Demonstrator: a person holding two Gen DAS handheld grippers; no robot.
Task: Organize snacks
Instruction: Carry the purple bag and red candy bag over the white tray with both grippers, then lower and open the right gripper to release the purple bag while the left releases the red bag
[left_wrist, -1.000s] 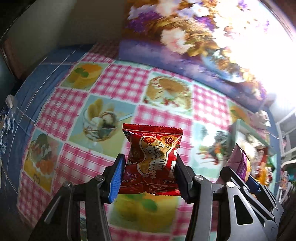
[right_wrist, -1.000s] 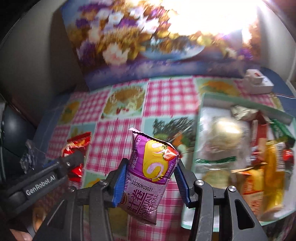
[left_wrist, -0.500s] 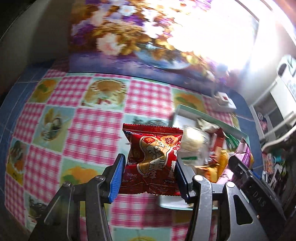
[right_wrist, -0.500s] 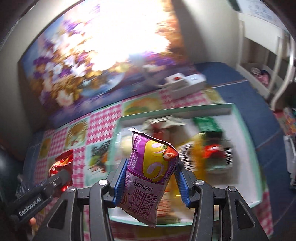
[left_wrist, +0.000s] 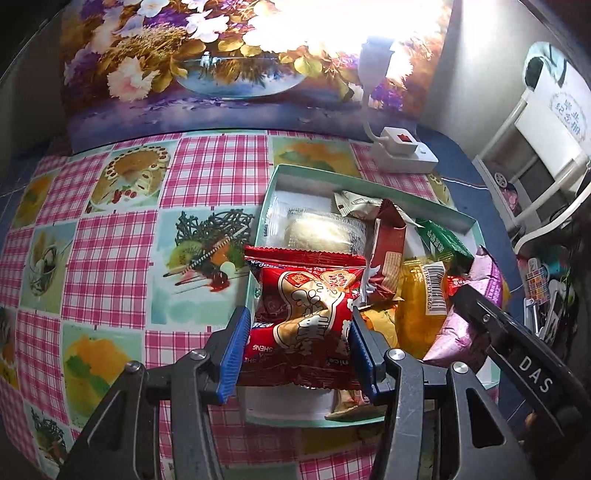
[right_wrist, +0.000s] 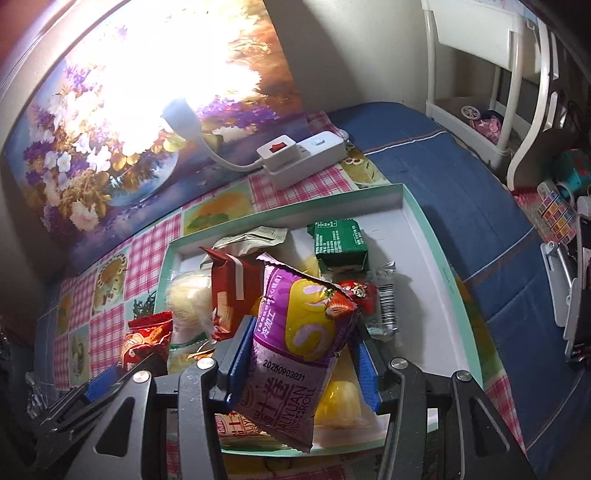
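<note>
Already the box (left_wrist: 373, 186) held many snacks. The left fingers (left_wrist: 295, 354) gripped a red pack (left_wrist: 306, 321) over its 7 o'clock edge; the right fingers (right_wrist: 301, 354) gripped a purple pack (right_wrist: 295, 343) above it. Both packs remained to drop in.

A small lamp (right_wrist: 177, 110) blazes at the back of the table, its glare washing out the flower picture (left_wrist: 229, 62) in both views; fisheye bending darkens the corners, and focus is sharp throughout
</note>
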